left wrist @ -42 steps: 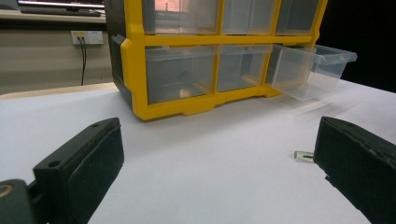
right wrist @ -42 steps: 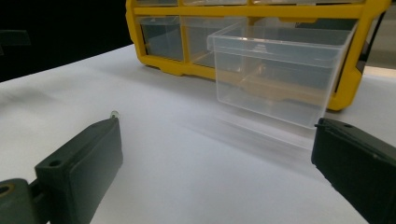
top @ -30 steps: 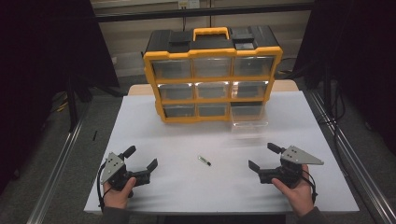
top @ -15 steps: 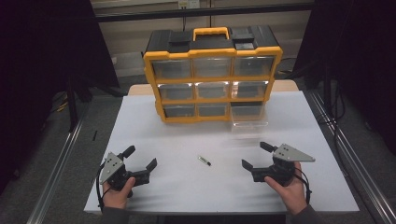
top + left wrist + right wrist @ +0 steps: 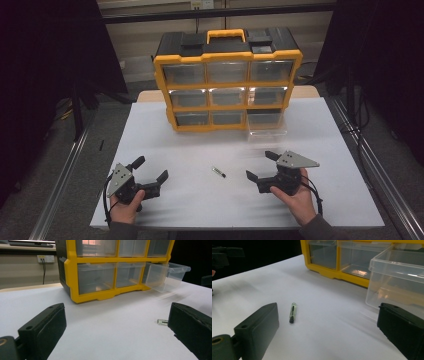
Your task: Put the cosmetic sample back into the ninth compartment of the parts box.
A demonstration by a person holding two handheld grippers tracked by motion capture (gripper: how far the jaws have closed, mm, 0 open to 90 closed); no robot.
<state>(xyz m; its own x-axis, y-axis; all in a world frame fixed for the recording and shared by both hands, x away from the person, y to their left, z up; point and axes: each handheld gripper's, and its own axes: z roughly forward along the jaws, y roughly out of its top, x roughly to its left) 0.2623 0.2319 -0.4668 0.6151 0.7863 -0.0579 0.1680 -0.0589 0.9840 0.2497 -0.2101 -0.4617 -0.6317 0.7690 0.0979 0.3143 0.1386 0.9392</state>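
Right hand-held gripper [image 5: 261, 166]: jaws wide apart, nothing between them. Over the last second it has slid inward across the table [image 5: 200, 210], toward the small tube [image 5: 218, 172], and now sits just right of it, jaws pointed that way. In the right gripper view the tube [image 5: 292, 312] lies flat ahead of the spread jaws, closer to the left one, not touching either.

Left hand-held gripper [image 5: 150, 169]: jaws also apart and empty, held in the person's left hand [image 5: 125, 207]. No change in place since the earlier frames. It sits well left of the tube; in the left gripper view the tube [image 5: 162, 321] peeks out just beside the right jaw.

Small tube: clear body, dark tip, lying on bare white table between the two grippers, unmoved.

Beyond the tube, toward the far edge: yellow drawer organiser [image 5: 228, 80] with clear drawers, standing upright. Its bottom right drawer [image 5: 267, 122] is pulled out over the table, open top, and appears empty. The drawer stands beyond and slightly right of the tube, well apart from it. Nothing lies between the tube and the right gripper's jaws.
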